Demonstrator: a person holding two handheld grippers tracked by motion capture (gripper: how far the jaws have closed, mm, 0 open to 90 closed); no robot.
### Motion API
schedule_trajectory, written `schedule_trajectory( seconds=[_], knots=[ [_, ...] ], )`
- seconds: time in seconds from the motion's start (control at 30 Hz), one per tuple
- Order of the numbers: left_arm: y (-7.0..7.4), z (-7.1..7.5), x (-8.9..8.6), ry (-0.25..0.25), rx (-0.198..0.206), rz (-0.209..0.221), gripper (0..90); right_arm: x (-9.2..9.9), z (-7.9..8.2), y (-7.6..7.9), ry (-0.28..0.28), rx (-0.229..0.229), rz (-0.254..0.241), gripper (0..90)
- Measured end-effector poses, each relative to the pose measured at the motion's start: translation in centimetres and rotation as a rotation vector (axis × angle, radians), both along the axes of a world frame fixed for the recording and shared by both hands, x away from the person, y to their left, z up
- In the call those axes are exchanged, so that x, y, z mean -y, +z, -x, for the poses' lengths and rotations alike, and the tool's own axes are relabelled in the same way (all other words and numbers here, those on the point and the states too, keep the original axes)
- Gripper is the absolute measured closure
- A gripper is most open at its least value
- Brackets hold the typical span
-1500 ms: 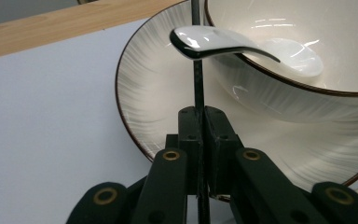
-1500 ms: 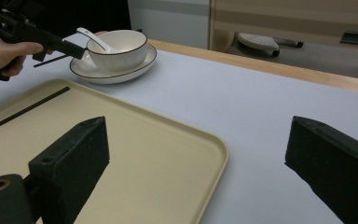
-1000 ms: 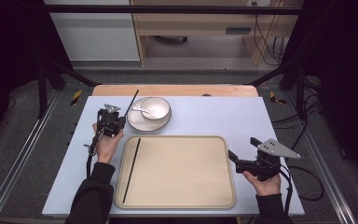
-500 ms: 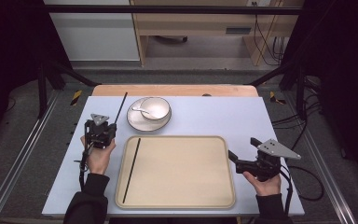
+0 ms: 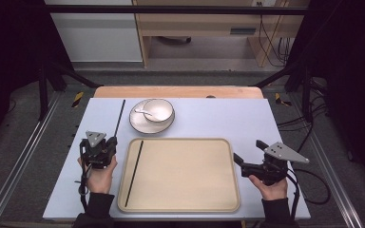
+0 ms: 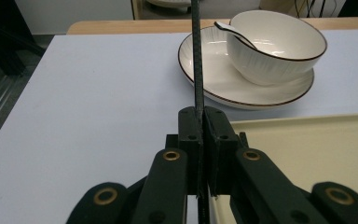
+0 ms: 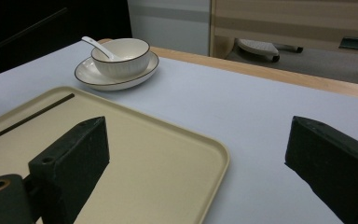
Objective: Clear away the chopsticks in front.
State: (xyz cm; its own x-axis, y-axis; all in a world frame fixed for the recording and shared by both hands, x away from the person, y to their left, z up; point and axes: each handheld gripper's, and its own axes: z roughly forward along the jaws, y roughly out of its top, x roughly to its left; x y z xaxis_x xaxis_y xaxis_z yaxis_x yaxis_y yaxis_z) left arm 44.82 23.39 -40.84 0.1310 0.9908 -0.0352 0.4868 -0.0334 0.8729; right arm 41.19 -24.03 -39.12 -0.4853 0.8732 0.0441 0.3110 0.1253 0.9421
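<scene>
At a pale blue table (image 5: 209,118), the left gripper (image 5: 108,143) clamps its black jaws on a thin dark chopstick (image 5: 119,118), which points away over the tabletop just left of a cream, round-cornered tray (image 5: 228,199). A second chopstick (image 5: 134,173) lies along the tray's left side. The right gripper (image 5: 246,155) rests right of the tray, jaws wide apart. Behind, a glossy ribbed white bowl (image 5: 159,110) holding a spoon (image 5: 145,112) sits on a dark-rimmed plate (image 5: 140,126).

Lab recording bay: pale-topped table (image 5: 209,118) inside dark metal frame (image 5: 171,9); loose cables (image 5: 271,42) behind table, under wooden bench (image 5: 195,21).
</scene>
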Motion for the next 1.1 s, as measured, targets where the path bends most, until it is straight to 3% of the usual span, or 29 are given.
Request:
schedule_trajectory(
  seconds=[0.27,0.4,0.77,1.1],
  knots=[
    [-0.5,2.6,0.8,0.001,0.038,0.011,85.2,-0.1,0.1,0.0,0.005,-0.001,0.001,6.3],
    [-1.1,3.8,1.2,-0.011,0.048,0.061,85.2,-0.1,0.1,0.0,0.006,-0.003,0.004,6.3],
    [-2.6,6.9,2.5,-0.031,0.065,0.095,85.2,-0.5,0.2,-0.1,0.013,-0.004,0.014,6.3],
    [-4.1,8.2,4.2,-0.057,0.054,0.114,85.1,-0.6,0.2,-0.2,0.010,-0.006,0.014,6.3]
  ],
)
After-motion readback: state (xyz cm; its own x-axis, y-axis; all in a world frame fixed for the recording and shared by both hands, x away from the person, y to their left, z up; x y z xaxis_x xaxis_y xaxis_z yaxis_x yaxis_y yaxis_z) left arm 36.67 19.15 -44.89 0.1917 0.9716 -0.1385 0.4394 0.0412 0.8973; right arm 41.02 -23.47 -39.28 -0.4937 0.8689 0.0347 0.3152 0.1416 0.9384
